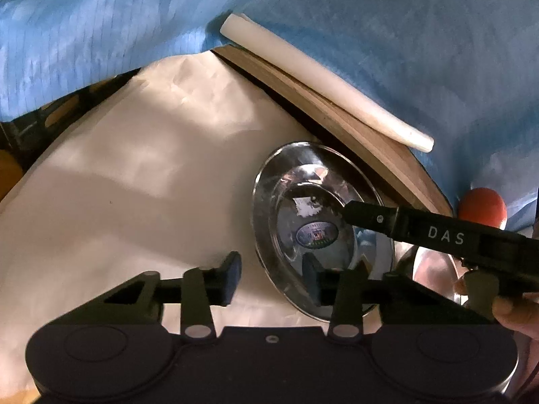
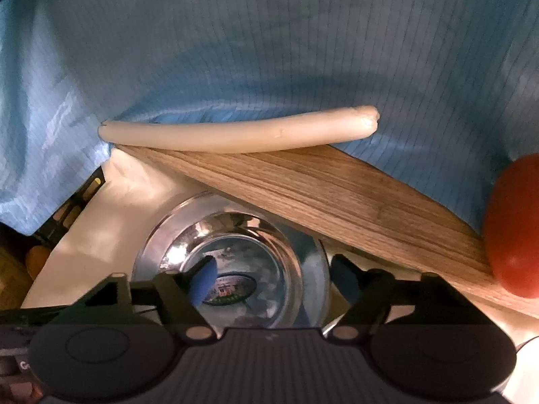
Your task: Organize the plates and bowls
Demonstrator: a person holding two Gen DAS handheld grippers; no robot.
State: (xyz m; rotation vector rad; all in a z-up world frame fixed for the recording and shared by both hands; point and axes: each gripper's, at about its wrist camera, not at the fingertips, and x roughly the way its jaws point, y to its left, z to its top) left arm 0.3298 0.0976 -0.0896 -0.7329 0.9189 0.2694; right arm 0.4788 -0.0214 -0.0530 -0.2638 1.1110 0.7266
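Note:
A shiny steel bowl [image 1: 313, 222] with a round sticker in its bottom sits on the white cloth [image 1: 141, 181]; it also shows in the right wrist view [image 2: 235, 262]. My left gripper [image 1: 273, 277] is open, its jaws straddling the bowl's near rim, one pad inside and one outside. My right gripper [image 2: 273, 279] is open, straddling the bowl's right rim, its left pad [image 2: 203, 279] inside the bowl. The right gripper's finger [image 1: 370, 217] reaches over the bowl in the left wrist view. Part of another steel dish [image 1: 434, 269] shows behind it.
A wooden board [image 2: 337, 195] leans just beyond the bowl, with a white roll [image 2: 235, 131] along its far edge. Blue fabric [image 2: 269, 50] hangs behind. A red-orange round object [image 2: 515, 229] is at the right. A dark crate [image 1: 40, 118] sits at the far left.

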